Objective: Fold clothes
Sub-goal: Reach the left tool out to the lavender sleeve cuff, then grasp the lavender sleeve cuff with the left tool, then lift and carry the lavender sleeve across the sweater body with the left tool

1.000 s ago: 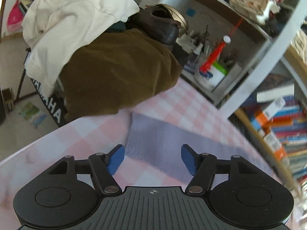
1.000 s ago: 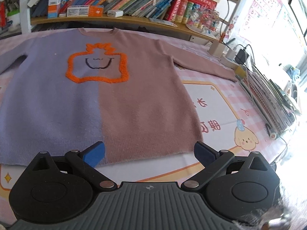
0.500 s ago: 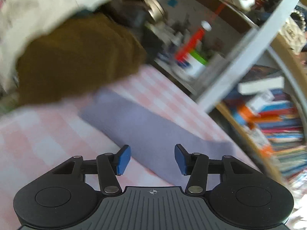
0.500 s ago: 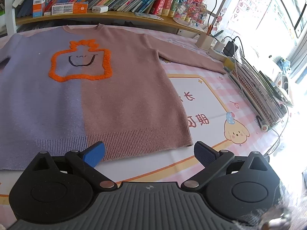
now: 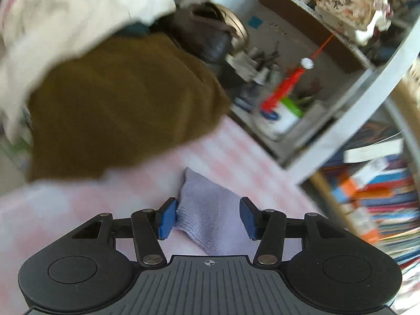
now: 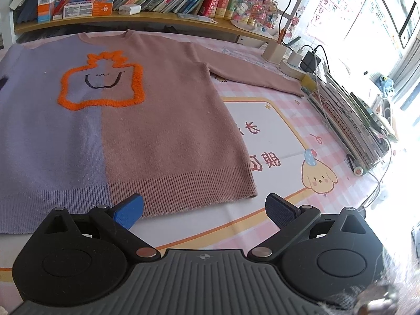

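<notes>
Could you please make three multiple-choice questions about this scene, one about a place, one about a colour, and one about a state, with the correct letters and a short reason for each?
1. Where does the lilac sleeve end lie?
A. on the bookshelf
B. between the left gripper's fingers
C. under the brown cloth

2. What colour is the fuzzy outline on the sweater?
A. orange
B. green
C. black

3. How does the right gripper stand?
A. shut on the hem
B. shut on a book
C. open, holding nothing

Answers:
1 B, the sleeve end sits in the gap of the left gripper, its left fingertip touching the knit.
2 A, the outline around the smiling face is bright orange.
3 C, its fingers are wide apart in front of the hem, not touching it.
</notes>
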Motion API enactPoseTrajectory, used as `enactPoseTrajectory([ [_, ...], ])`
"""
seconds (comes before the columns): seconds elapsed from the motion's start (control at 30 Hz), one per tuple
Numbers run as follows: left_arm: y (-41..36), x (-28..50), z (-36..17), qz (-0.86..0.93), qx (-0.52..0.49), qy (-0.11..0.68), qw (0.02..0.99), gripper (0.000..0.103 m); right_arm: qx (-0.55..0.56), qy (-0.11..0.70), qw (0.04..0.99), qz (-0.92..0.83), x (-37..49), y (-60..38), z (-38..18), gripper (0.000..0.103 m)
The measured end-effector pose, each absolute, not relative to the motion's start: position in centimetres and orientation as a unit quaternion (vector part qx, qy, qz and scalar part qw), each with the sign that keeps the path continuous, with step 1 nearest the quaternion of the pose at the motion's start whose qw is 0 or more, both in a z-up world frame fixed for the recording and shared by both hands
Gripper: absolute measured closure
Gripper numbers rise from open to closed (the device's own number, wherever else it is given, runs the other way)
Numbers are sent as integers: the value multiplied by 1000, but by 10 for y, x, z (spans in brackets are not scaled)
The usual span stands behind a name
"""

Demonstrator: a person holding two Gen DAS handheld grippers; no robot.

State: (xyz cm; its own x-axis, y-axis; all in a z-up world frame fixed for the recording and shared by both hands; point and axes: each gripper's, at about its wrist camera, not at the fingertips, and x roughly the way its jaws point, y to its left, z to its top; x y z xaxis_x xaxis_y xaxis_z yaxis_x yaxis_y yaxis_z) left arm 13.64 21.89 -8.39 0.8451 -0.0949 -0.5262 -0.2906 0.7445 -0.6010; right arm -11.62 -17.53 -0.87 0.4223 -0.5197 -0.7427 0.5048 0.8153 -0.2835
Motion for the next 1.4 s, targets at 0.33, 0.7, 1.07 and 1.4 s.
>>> enactPoseTrajectory([
  [0.33, 161, 134, -99, -66, -463, 313, 827, 54, -9, 437, 846, -305, -117, -175, -6, 3],
  [0.7, 165, 139, -100, -21, -473, 306, 826, 66, 2, 432, 841, -326, -132, -178, -3, 3],
  [1.07, 202, 139, -82, 16, -478, 267, 837, 101, -1, 424, 847, -320, -133, -166, 0, 3],
  [1.4, 236, 114, -6, -47, -362, 162, 917, 100, -9, 426, 863, -271, -109, -148, -2, 3],
])
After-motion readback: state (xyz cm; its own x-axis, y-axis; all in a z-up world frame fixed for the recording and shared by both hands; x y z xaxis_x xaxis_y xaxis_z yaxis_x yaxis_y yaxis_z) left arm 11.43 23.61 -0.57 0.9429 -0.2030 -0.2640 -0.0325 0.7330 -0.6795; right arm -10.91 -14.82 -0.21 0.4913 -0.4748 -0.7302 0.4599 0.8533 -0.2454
